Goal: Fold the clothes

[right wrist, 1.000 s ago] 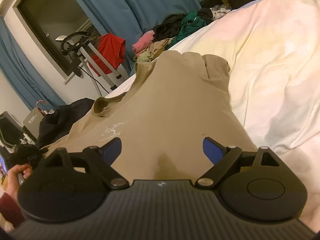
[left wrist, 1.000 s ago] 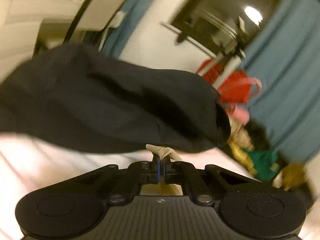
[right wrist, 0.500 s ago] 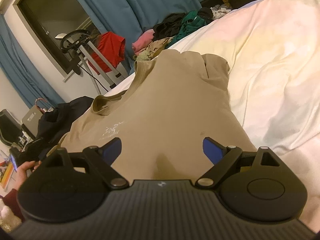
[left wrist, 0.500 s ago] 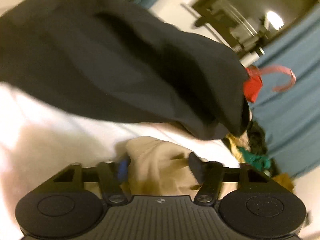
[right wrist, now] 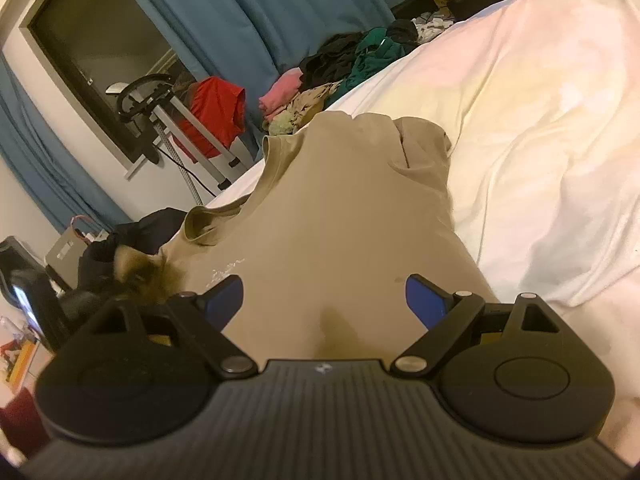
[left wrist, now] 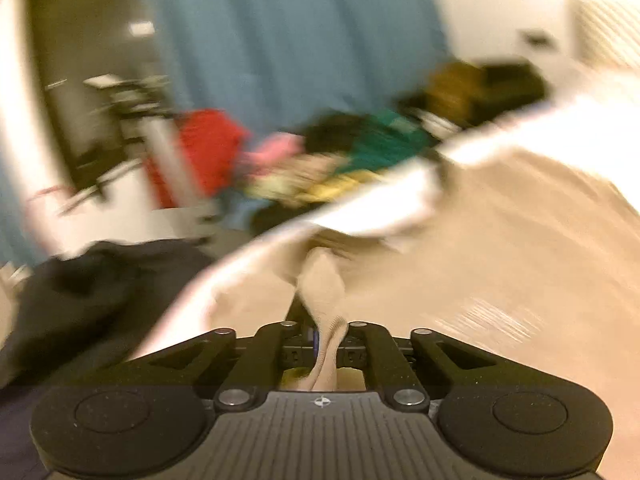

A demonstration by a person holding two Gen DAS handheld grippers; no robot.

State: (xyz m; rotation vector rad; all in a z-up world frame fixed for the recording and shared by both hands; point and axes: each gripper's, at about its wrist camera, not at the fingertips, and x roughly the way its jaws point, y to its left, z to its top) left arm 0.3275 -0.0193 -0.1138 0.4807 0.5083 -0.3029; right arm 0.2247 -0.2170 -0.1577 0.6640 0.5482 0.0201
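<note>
Tan shirt (right wrist: 344, 216) lies unfolded on the bed (right wrist: 540, 120), my left tongs (left wrist: 326, 334) closing on its sleeve, right tongs (right wrist: 324, 300) spread.

Left wrist view: sits just behind the left tongs (left wrist: 326, 330), low and close over the bed (left wrist: 592, 136), angled down; blurred throughout.
Left view faces: across the tan shirt (left wrist: 500, 240) toward the blue curtain (left wrist: 288, 36) and the clothes pile (left wrist: 360, 152) past the bed's edge.
Right wrist view: sits behind the right tongs (right wrist: 324, 300), close above the tan shirt (right wrist: 340, 216), tilted down and sharp.
Right view faces: along the shirt toward the curtain (right wrist: 248, 12), the dark window (right wrist: 100, 48) and the pile (right wrist: 352, 60).
Shared: shirt, bed (right wrist: 540, 100), curtain, pile, red garment (left wrist: 208, 148) (right wrist: 216, 108).
Offset: the left view looks in from the shirt's left side.
</note>
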